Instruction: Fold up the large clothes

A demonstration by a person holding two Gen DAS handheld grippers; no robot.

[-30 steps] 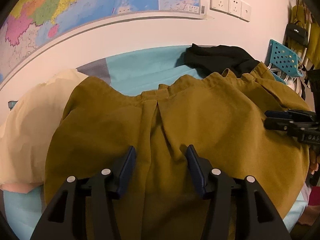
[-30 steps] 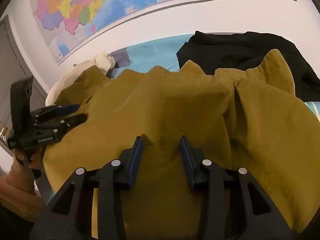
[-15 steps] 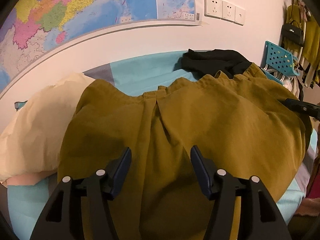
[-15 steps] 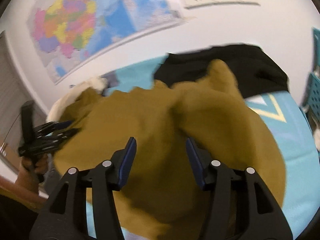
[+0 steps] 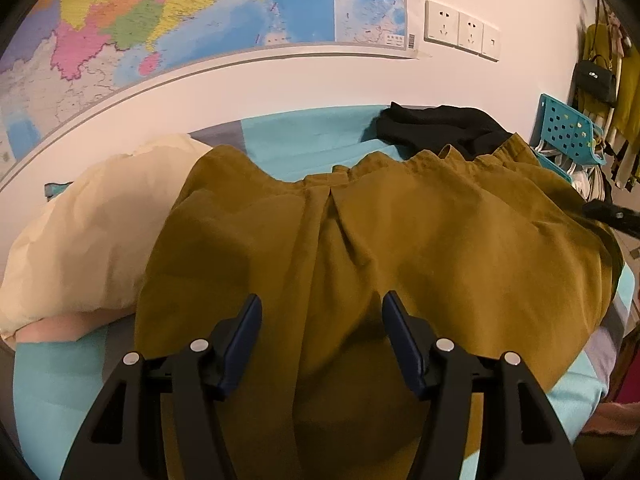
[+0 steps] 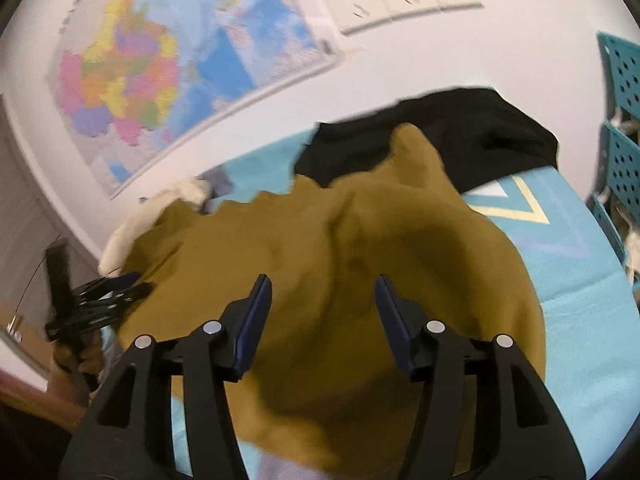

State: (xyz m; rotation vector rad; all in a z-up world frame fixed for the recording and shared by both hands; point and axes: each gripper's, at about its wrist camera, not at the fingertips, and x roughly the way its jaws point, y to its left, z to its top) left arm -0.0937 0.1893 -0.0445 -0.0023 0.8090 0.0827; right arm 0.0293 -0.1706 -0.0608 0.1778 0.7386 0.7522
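A large mustard-brown garment [image 5: 400, 248] lies spread on a light blue bed, its gathered waistband toward the wall. It also shows in the right wrist view [image 6: 360, 264], which is blurred. My left gripper [image 5: 322, 312] is open and empty, just above the garment's near part. My right gripper [image 6: 323, 296] is open and empty above the garment's near edge. The left gripper also shows at the left of the right wrist view [image 6: 108, 288]. Part of the right gripper shows at the right edge of the left wrist view [image 5: 612, 216].
A cream pillow [image 5: 92, 240] lies left of the garment. A black garment [image 5: 436, 128] lies by the wall behind it, also in the right wrist view [image 6: 460, 128]. A teal perforated rack [image 5: 568, 132] stands at the right. A map and sockets hang on the wall.
Both grippers have drawn back from the garment and opened wider. The right gripper has swung to the right and nearly left the left wrist view.
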